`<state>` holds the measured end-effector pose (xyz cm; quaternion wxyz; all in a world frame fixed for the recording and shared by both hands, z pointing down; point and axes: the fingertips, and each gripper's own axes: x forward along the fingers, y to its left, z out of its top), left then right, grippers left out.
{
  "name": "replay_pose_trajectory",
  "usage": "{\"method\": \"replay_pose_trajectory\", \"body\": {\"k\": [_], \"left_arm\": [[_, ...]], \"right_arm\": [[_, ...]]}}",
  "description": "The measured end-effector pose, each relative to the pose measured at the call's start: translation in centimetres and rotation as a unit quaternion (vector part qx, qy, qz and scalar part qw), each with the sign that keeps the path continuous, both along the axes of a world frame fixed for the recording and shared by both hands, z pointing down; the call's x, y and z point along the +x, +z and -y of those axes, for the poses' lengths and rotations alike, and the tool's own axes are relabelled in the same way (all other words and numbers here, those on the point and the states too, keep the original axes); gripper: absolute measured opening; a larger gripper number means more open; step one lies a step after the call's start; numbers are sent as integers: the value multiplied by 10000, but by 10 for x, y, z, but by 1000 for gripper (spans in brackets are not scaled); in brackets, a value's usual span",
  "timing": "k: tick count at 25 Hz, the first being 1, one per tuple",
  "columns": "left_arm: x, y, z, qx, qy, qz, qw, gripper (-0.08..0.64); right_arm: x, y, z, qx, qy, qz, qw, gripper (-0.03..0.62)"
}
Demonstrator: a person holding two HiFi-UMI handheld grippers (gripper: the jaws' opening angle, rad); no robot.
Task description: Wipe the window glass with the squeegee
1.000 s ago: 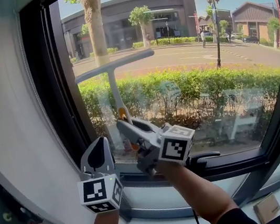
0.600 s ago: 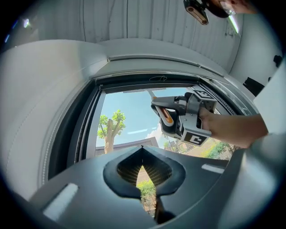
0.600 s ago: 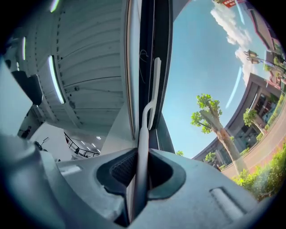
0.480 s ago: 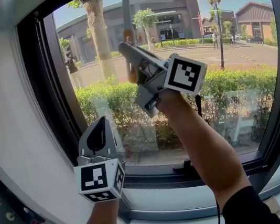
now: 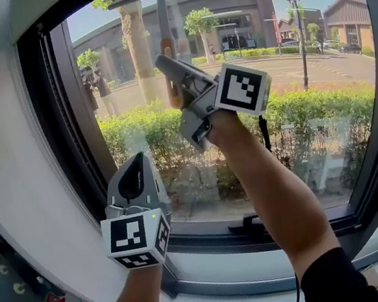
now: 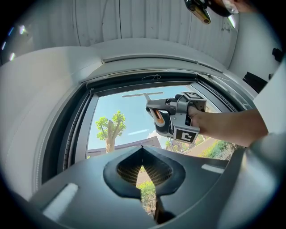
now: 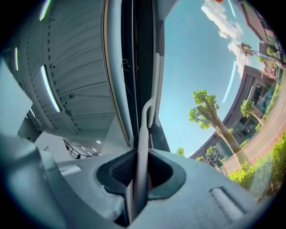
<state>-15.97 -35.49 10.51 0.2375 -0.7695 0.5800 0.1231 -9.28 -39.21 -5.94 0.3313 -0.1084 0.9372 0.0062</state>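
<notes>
Two grippers show before one wide window. The glass (image 5: pixel 328 123) fills most of the head view. It is bound by a dark frame (image 5: pixel 50 134), and a pale wall (image 5: pixel 7 177) curves away at the left.

The right gripper (image 5: pixel 168 68) is held high on an outstretched arm, in front of the upper middle of the glass. Its jaws are clamped on the squeegee (image 5: pixel 166 28) shaft, which runs straight up between the ribbed pads in the right gripper view (image 7: pixel 142 147). The grey blade lies level at the very top of the glass, just under the upper frame; I cannot tell whether it touches the pane.

The left gripper (image 5: pixel 135 173) hangs lower, near the left side of the frame and well apart from the squeegee. Its jaws are together with nothing between them (image 6: pixel 142 150).

One small black latch (image 5: pixel 255 223) sits on the lower frame, below the right arm.
</notes>
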Motion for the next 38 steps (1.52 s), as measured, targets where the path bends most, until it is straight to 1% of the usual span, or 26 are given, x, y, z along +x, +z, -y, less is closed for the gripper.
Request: {"method": "replay_pose_trajectory", "body": {"k": [3, 6, 11, 15, 18, 23, 27, 31, 38], "left_arm": [[9, 9, 5, -100, -3, 14, 9999, 9], [16, 20, 8, -201, -4, -10, 9998, 9], [26, 44, 13, -402, -10, -148, 9991, 9], [26, 67, 14, -511, -113, -220, 9984, 9], [24, 83, 14, -537, -198, -218, 9981, 9], [35, 108, 9, -644, -90, -223, 9976, 9], [42, 131, 4, -722, -79, -221, 9971, 5], [51, 150, -1, -869, -85, -293, 9957, 5], [56, 163, -9, -1003, -21, -308, 9945, 7]], "right_arm": [[5, 19, 4, -172, -66, -14, 9998, 44], [8, 46, 4, -463, -114, -43, 9989, 44], [17, 99, 5, -773, 92, -231, 9967, 44], [23, 149, 3, -1065, 188, -293, 9937, 44], [26, 183, -2, -1162, 200, -294, 9926, 46], [39, 230, -12, -1351, 250, -185, 9903, 46], [49, 264, -16, -1539, 285, -183, 9875, 48], [56, 281, -19, -1640, 260, -249, 9858, 48], [59, 284, -22, -1667, 324, -330, 9849, 48]]}}
